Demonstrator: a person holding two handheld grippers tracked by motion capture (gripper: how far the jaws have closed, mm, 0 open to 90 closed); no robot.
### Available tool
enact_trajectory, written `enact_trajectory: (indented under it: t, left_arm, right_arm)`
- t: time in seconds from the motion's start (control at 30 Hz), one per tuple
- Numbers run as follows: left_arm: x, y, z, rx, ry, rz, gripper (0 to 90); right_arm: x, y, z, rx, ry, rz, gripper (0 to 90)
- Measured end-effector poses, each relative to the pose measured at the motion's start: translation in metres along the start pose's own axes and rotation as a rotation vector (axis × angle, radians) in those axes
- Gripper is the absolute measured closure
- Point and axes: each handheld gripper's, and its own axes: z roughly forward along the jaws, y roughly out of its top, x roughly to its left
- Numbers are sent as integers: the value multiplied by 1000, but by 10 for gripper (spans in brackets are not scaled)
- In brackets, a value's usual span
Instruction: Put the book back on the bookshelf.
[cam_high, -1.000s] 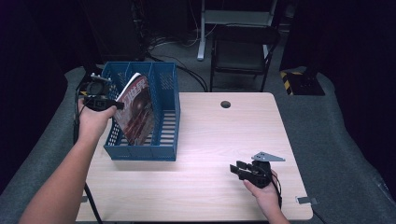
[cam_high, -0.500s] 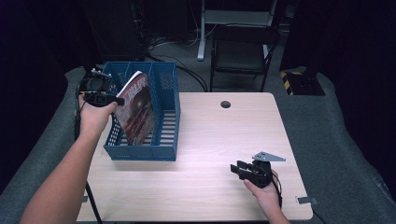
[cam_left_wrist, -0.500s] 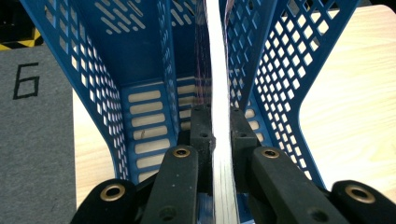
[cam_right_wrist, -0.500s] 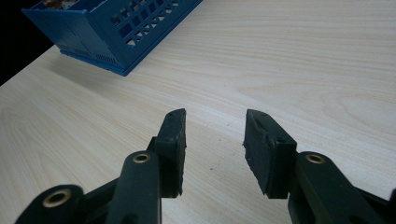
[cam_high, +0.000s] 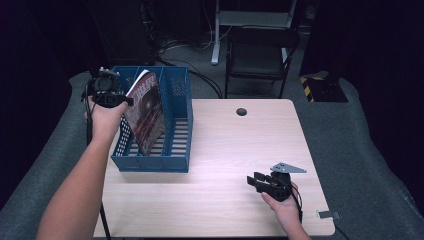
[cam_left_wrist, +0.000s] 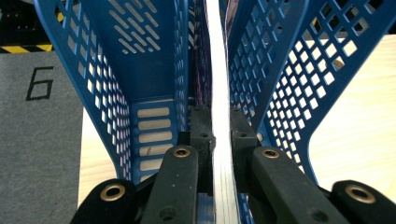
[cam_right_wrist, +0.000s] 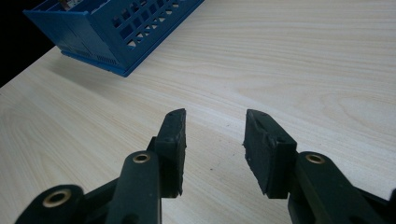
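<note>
high view: fixed above the person's side, facing forward and down; takes in the whole table (cam_high: 220, 150) from afar, with dark floor beyond
left gripper view: rides the left gripper (cam_left_wrist: 219, 135); looks along its jaws, very near, into the blue file rack (cam_left_wrist: 154, 65); a book's (cam_left_wrist: 215, 70) white edge runs up the middle
right gripper view: rides the right gripper (cam_right_wrist: 214, 140); faces low across the tabletop toward the rack's corner; close to the wood
shared: rack and tabletop appear in all three
</note>
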Motion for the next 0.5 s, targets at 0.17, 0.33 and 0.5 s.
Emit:
enact_trajectory:
  t: [0.17,0.33,0.5]
  left_arm:
    - [0,1,5,-28,13,-19,841]
    - [-2,2,8,-42,26,-25,841]
    - [-3,3,13,-51,39,-32,841]
  right_arm:
    - [0,0,-1,-1,2,10,585]
    - [-1,0,-2,-5,4,4,586]
    - [-1,0,-3,-7,5,2,586]
